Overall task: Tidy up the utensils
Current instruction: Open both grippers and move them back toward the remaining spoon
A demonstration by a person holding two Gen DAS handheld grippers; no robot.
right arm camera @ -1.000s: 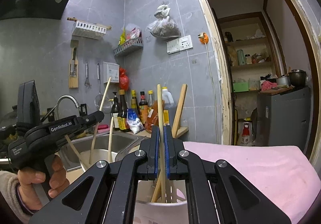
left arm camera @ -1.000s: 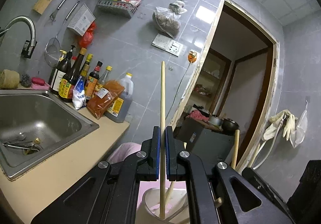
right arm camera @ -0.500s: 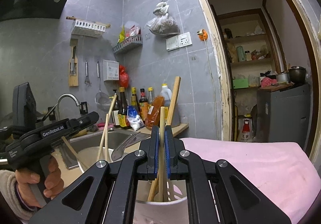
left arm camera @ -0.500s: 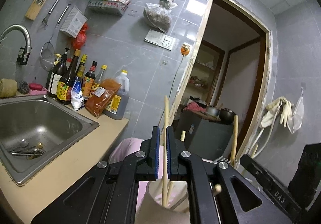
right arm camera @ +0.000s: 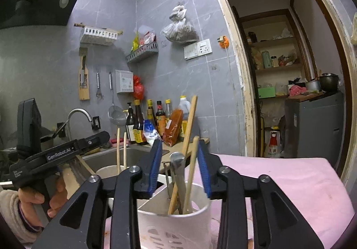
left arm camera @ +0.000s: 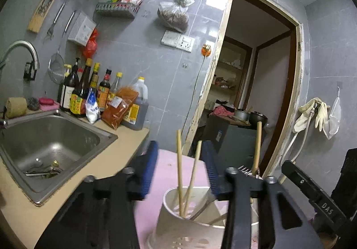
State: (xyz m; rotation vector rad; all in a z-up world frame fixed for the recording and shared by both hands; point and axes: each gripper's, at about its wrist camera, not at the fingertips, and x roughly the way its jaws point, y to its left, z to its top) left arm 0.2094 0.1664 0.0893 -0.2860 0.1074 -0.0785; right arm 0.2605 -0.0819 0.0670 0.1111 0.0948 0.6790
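Note:
A white divided utensil holder (left arm camera: 189, 224) (right arm camera: 178, 224) stands on a pink cloth. My left gripper (left arm camera: 180, 170) is open above it; two wooden chopsticks (left arm camera: 179, 173) stand loose between the jaws, their lower ends in the holder. My right gripper (right arm camera: 179, 166) is open over the holder's other compartment, where a chopstick (right arm camera: 190, 173), a longer wooden stick (right arm camera: 187, 137) and a metal handle (right arm camera: 178, 173) stand. The left gripper's body (right arm camera: 58, 155) shows at the left of the right wrist view, with two chopsticks (right arm camera: 121, 150) beside it.
A steel sink (left arm camera: 46, 146) with utensils in it lies to the left. Sauce bottles (left arm camera: 100, 97) stand at the wall on the counter. The pink cloth (right arm camera: 279, 179) stretches right. A doorway (left arm camera: 252, 92) opens behind. The right gripper's body (left arm camera: 312, 193) is at lower right.
Both grippers have opened and let go of their chopsticks. The chopsticks have dropped lower into the holder and now lean free.

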